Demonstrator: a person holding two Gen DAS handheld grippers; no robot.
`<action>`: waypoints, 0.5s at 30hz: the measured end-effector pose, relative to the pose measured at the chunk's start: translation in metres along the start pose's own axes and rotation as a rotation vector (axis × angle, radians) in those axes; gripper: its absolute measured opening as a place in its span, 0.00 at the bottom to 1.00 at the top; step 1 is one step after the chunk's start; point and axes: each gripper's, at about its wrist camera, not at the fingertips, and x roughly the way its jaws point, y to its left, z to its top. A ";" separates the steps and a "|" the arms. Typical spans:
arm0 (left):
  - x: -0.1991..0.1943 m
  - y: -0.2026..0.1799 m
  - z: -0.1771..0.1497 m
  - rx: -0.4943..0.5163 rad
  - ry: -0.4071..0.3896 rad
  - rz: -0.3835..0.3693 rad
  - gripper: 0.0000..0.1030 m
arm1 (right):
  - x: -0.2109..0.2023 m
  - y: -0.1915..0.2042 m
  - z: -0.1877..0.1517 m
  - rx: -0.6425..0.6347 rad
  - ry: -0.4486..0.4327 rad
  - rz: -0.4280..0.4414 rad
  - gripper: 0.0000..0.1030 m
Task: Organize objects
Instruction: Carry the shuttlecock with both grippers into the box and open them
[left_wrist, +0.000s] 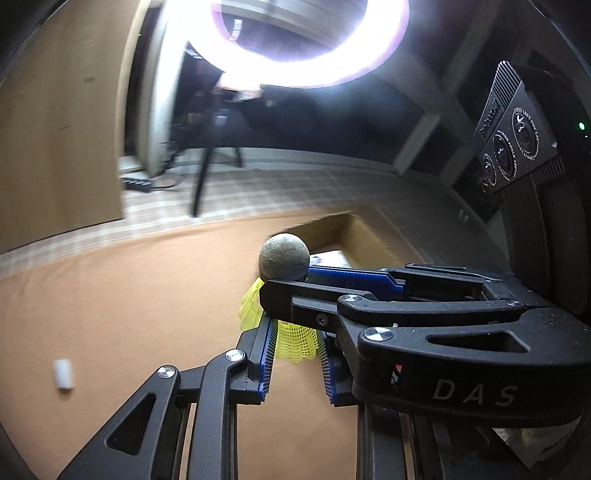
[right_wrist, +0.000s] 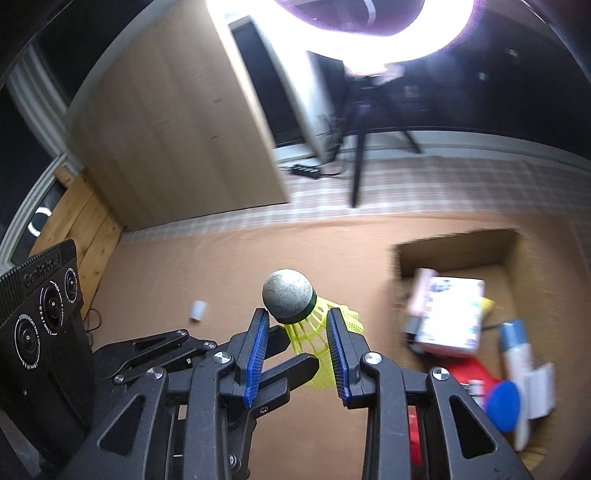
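A yellow mesh shuttlecock (right_wrist: 288, 295) with a grey cork head is held above the tan surface by both grippers. In the right wrist view my right gripper (right_wrist: 295, 314) has its blue pads shut on the skirt just under the cork. My left gripper (right_wrist: 295, 349) reaches in from the left and crosses below it. In the left wrist view my left gripper (left_wrist: 295, 332) is shut on the lower skirt of the shuttlecock (left_wrist: 283, 258), and my right gripper (left_wrist: 286, 282) comes in from the right just under the cork.
An open cardboard box (right_wrist: 458, 251) sits to the right, holding a white carton (right_wrist: 450, 317), a tube (right_wrist: 515, 350), a blue disc (right_wrist: 504, 404) and red items. A small white cylinder (right_wrist: 198, 311) lies on the tan surface. Behind are a tripod ring light (right_wrist: 360, 162) and a wooden cabinet (right_wrist: 177, 140).
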 end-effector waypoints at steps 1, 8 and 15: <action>0.005 -0.007 0.002 0.008 0.004 -0.007 0.22 | -0.004 -0.009 -0.001 0.011 -0.003 -0.008 0.29; 0.045 -0.052 0.017 0.034 0.021 -0.049 0.22 | -0.024 -0.061 -0.002 0.058 -0.018 -0.056 0.29; 0.081 -0.083 0.027 0.060 0.048 -0.052 0.22 | -0.029 -0.095 0.001 0.080 -0.014 -0.073 0.29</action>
